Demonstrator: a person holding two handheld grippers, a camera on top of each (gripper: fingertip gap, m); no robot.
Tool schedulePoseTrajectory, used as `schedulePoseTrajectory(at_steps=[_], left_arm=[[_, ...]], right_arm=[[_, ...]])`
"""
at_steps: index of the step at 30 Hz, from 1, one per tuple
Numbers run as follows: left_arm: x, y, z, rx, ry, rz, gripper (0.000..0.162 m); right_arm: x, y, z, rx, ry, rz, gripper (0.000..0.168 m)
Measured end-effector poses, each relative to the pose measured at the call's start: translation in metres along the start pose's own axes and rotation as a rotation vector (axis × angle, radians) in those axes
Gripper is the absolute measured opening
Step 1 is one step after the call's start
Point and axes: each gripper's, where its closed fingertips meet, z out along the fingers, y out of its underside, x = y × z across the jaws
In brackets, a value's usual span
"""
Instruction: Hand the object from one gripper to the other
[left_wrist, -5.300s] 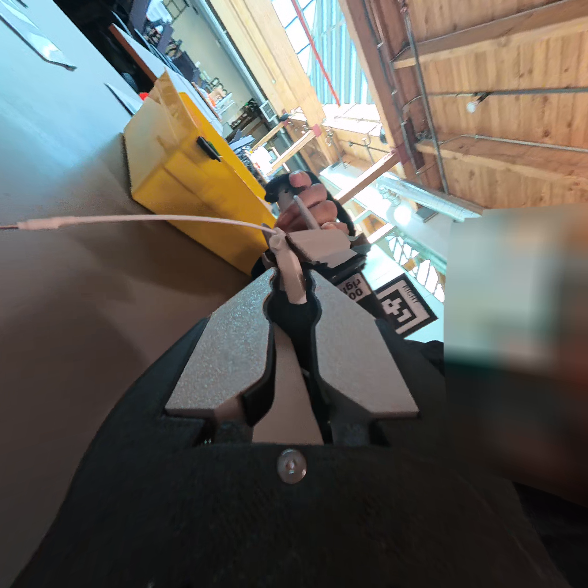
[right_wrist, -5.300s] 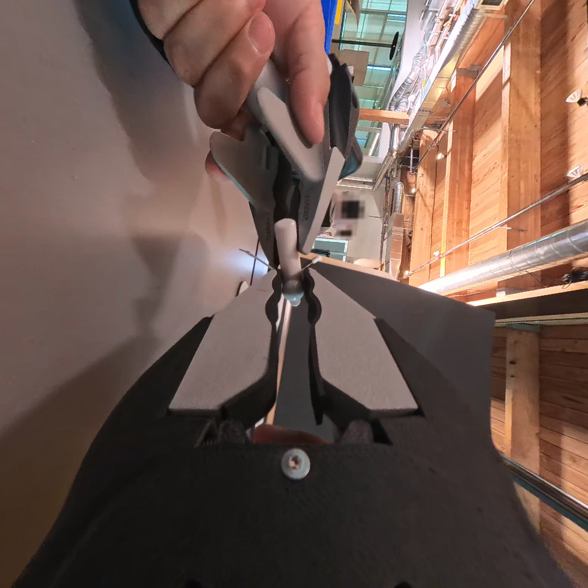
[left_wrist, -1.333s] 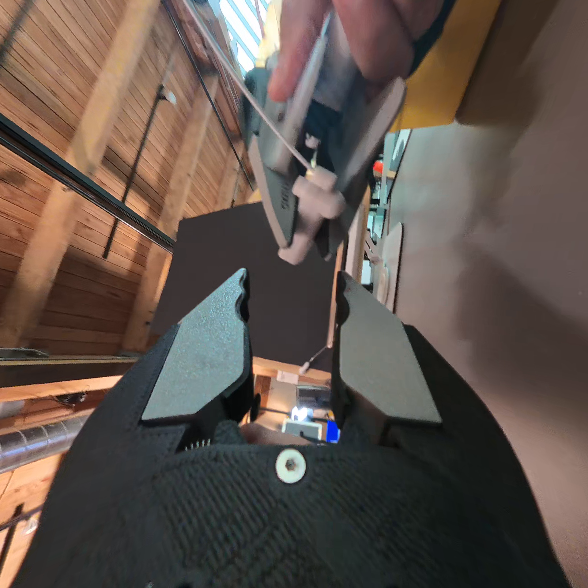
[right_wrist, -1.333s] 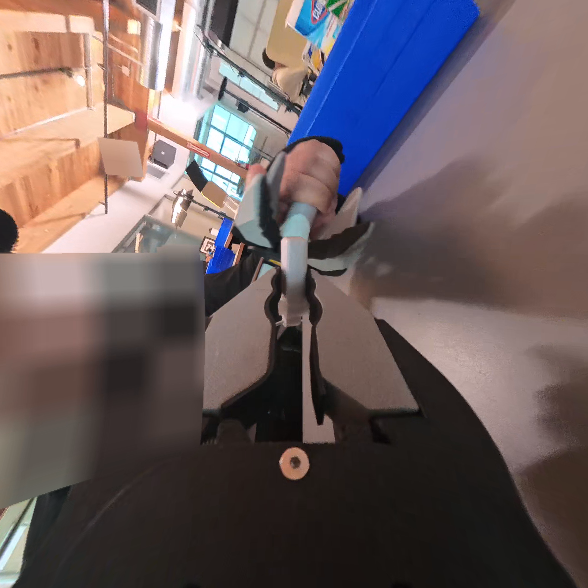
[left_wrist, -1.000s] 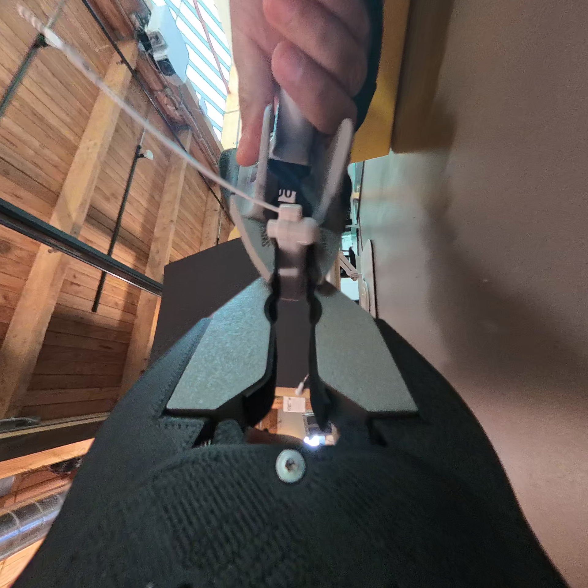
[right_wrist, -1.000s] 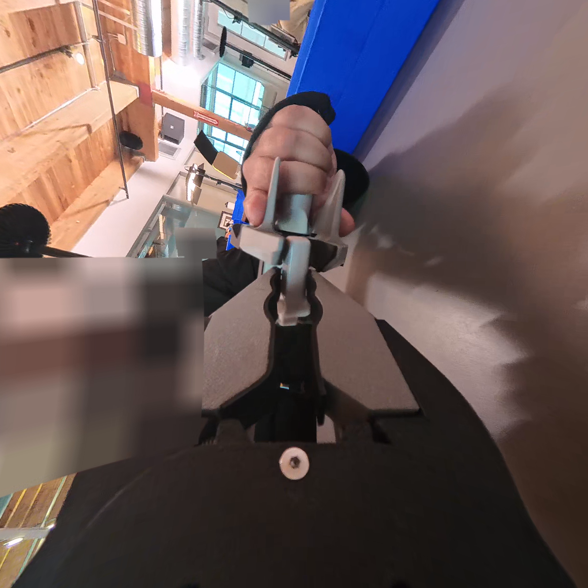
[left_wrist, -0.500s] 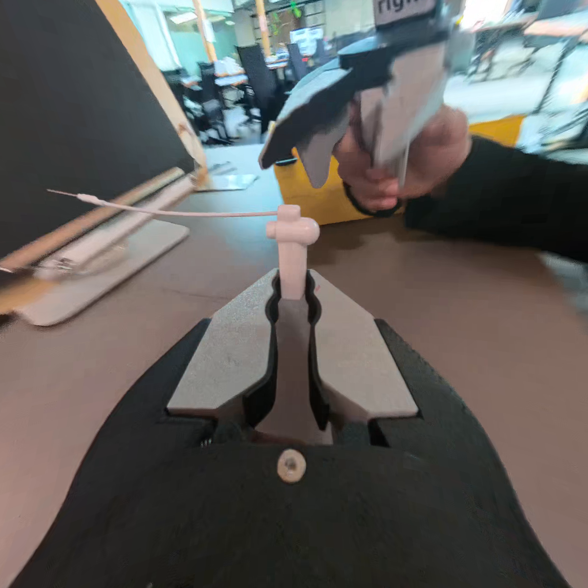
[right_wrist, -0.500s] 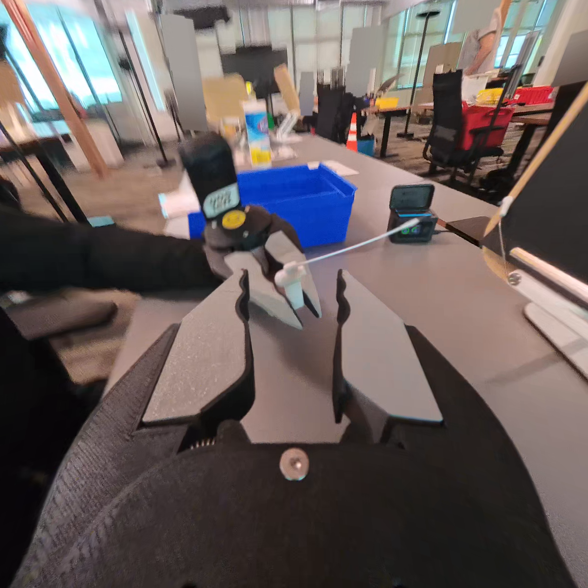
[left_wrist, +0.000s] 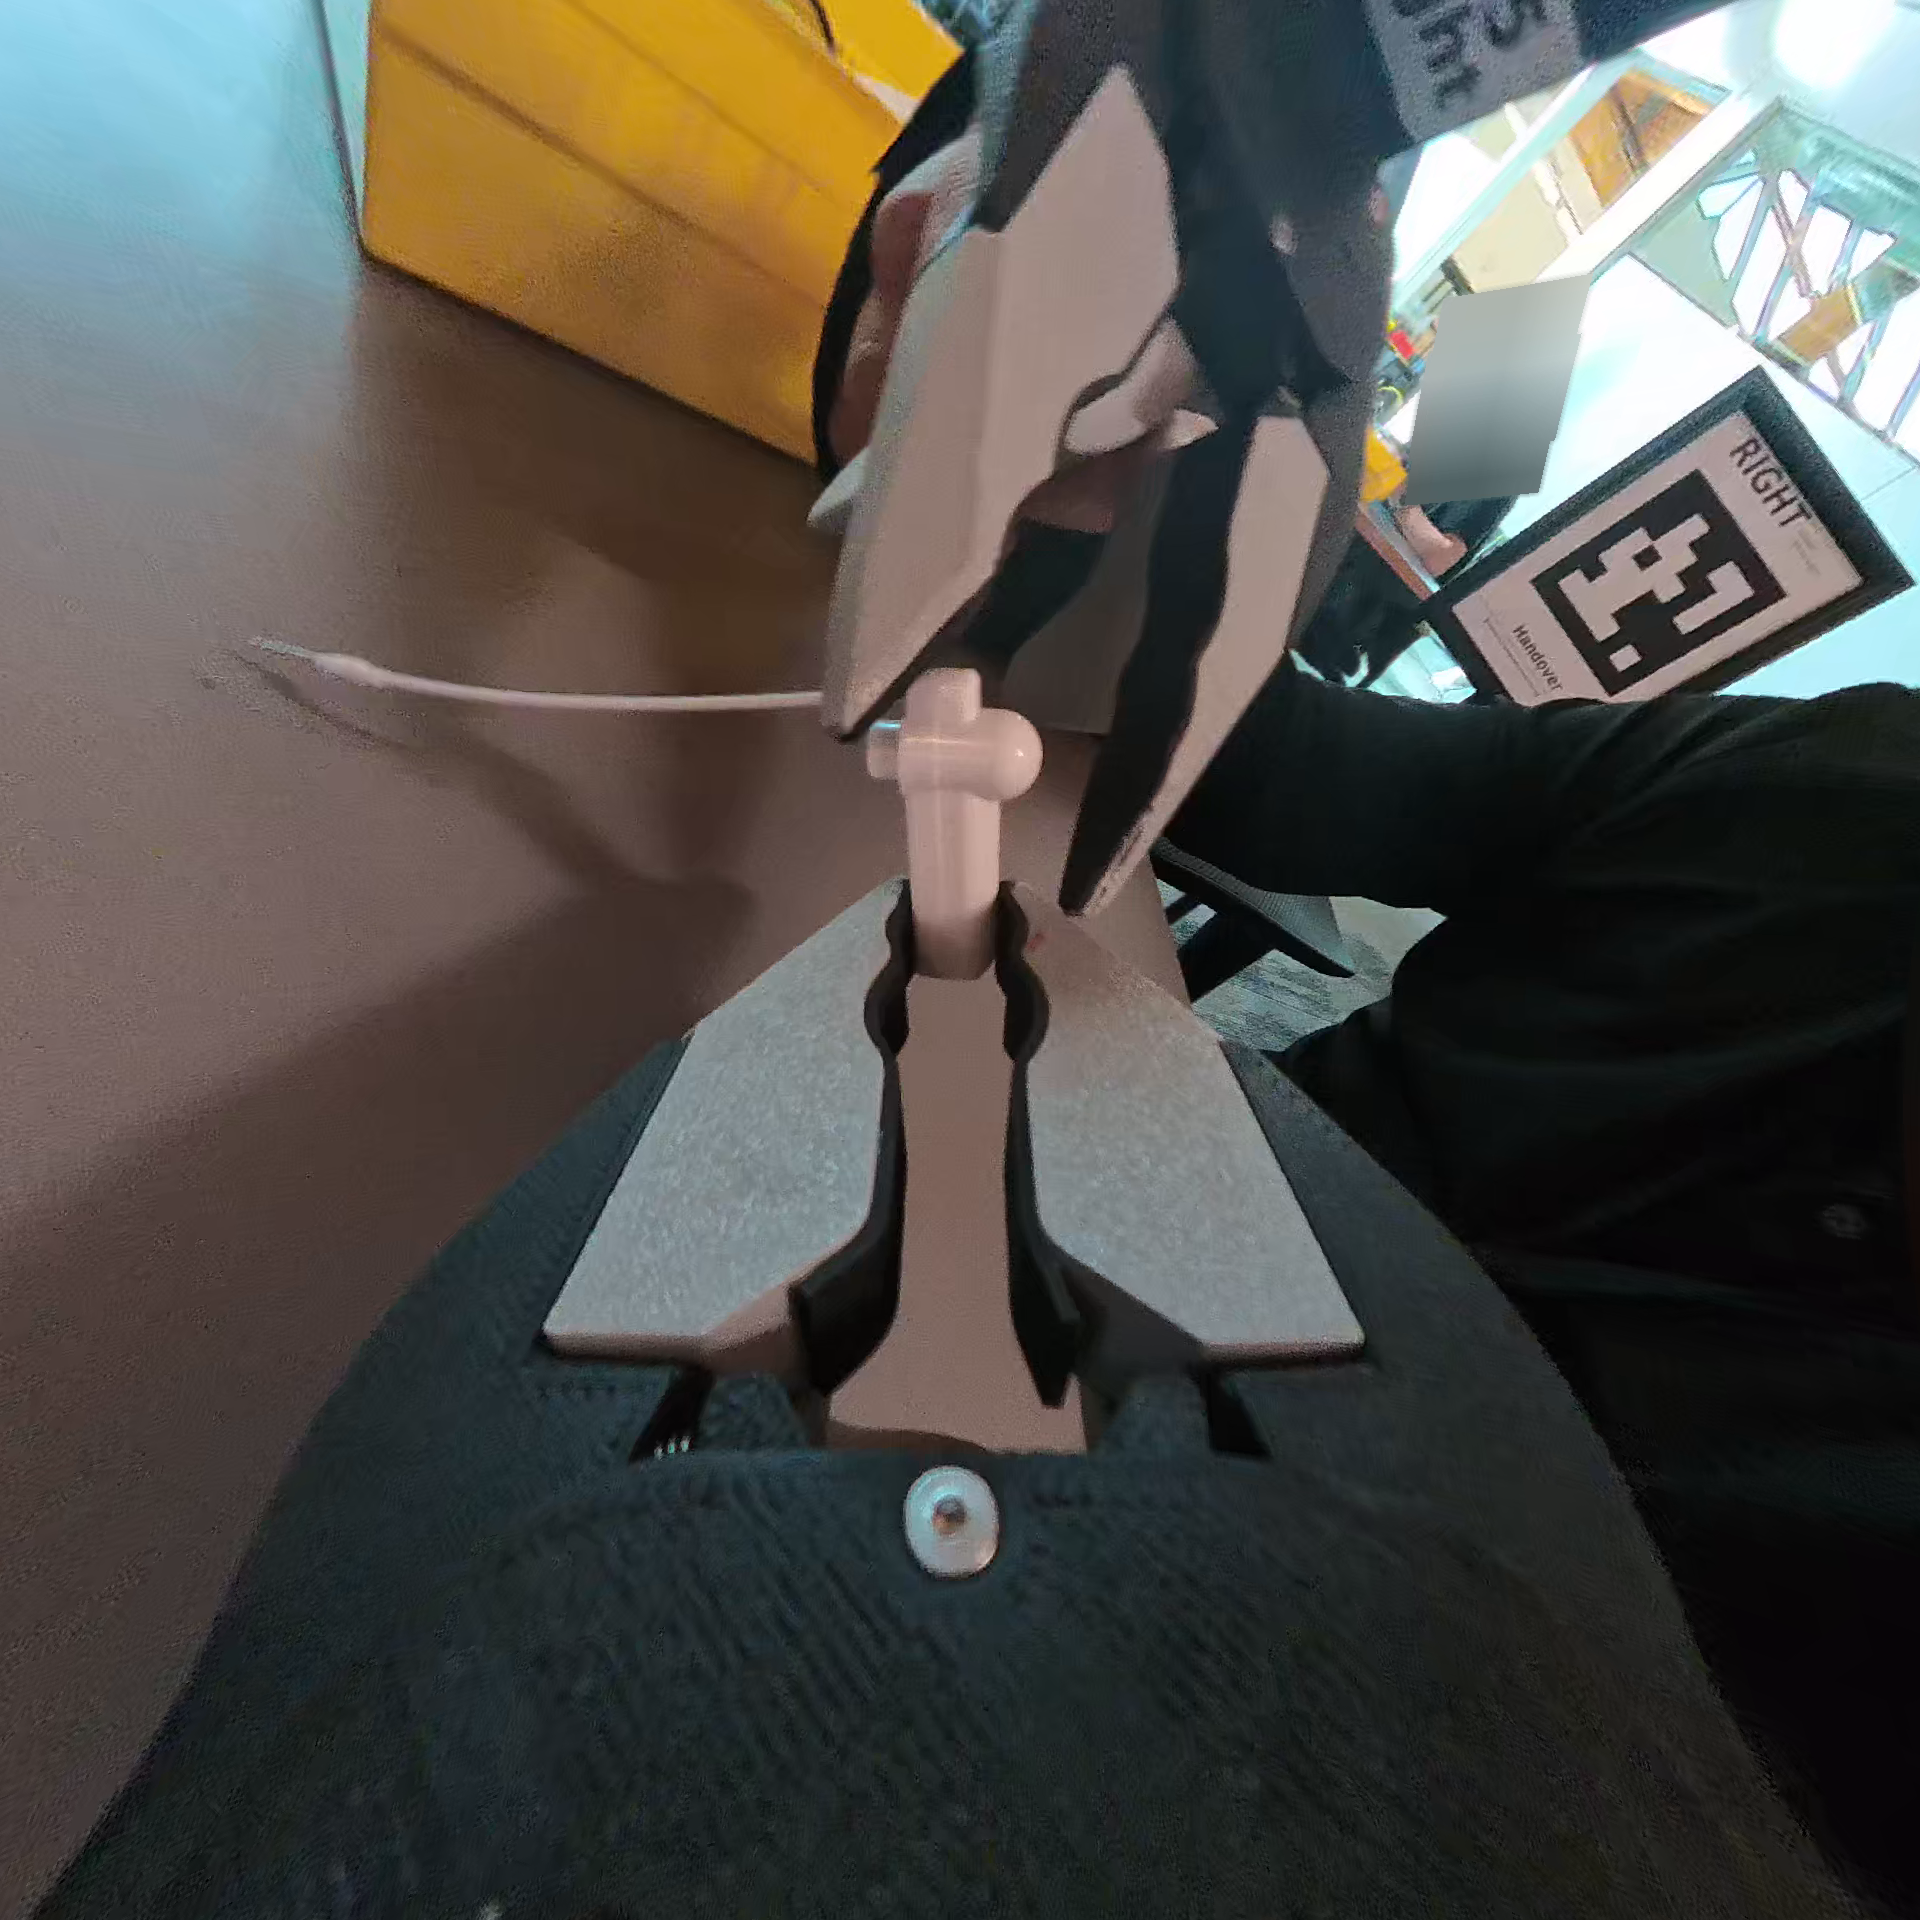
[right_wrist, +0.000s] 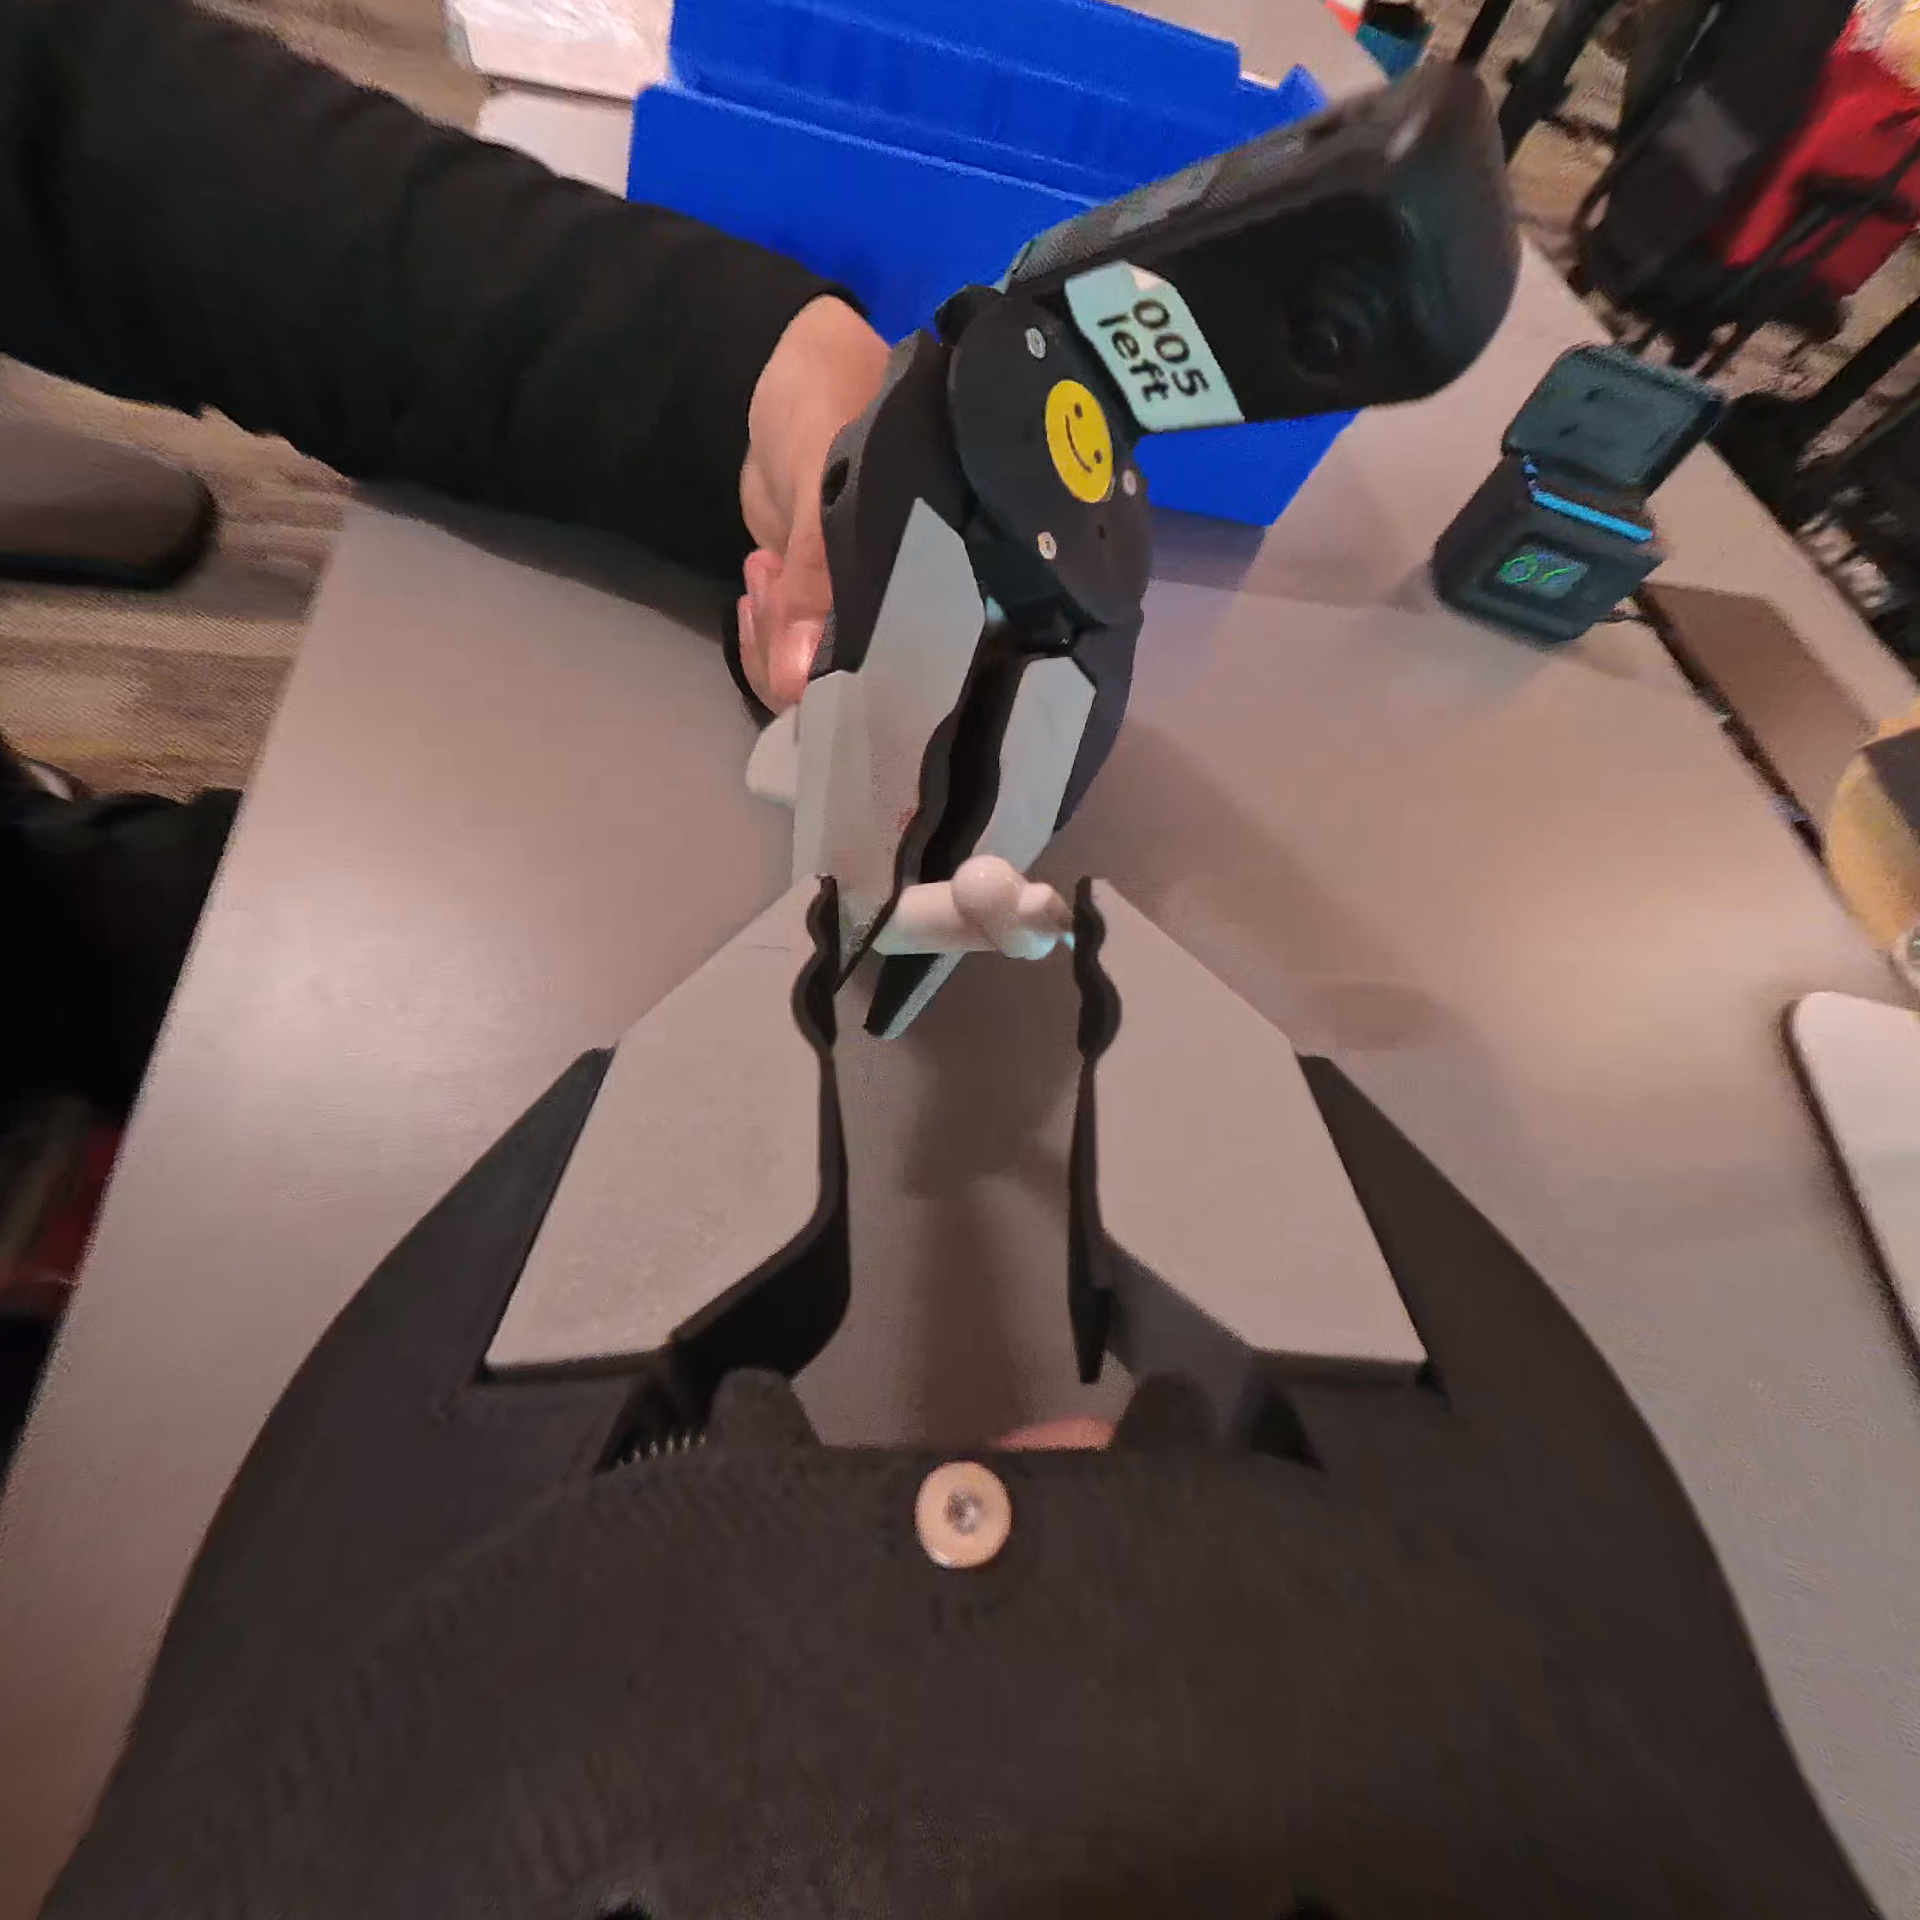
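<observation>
A white T-shaped plastic piece with a long thin stem pointing left is clamped by its foot in my left gripper, which is shut on it above the brown table. My right gripper comes down from above, open, with one finger on each side of the piece's head. In the right wrist view the right gripper is open and the white piece sits between its fingertips. It is held there by the left gripper, which reaches in from the upper left.
A yellow box stands on the table behind the grippers. A blue bin and a small dark case sit farther back. A black-and-white marker board leans at the right. A white plate edge lies at the right. Less than 4 cm separates the two grippers' tips.
One second ago both grippers were shut on the piece. The right gripper then opened and drew off. Now its open fingers are around the piece's head. The left kept its hold.
</observation>
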Motion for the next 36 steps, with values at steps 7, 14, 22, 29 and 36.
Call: schedulePoseTrajectory(at_steps=[7,14,22,29,36], left_arm=[[0.018,0.008,0.004,-0.058,0.017,0.221,0.012],[-0.011,-0.004,-0.008,-0.023,-0.161,0.236,0.023],[-0.045,-0.044,-0.036,-0.006,-0.893,1.149,0.044],[-0.035,-0.061,-0.035,-0.032,-1.199,1.684,0.04],[-0.042,-0.052,-0.025,-0.2,-1.218,1.881,0.018]], right_arm=[[-0.011,-0.013,-0.006,0.096,-0.137,0.096,0.022],[0.022,-0.012,-0.005,0.128,-0.027,0.254,0.019],[0.062,0.011,-0.007,0.139,-0.044,0.767,0.019],[0.056,0.018,0.008,0.171,-0.269,1.229,0.019],[0.054,0.023,0.009,0.184,-0.378,1.353,0.019]])
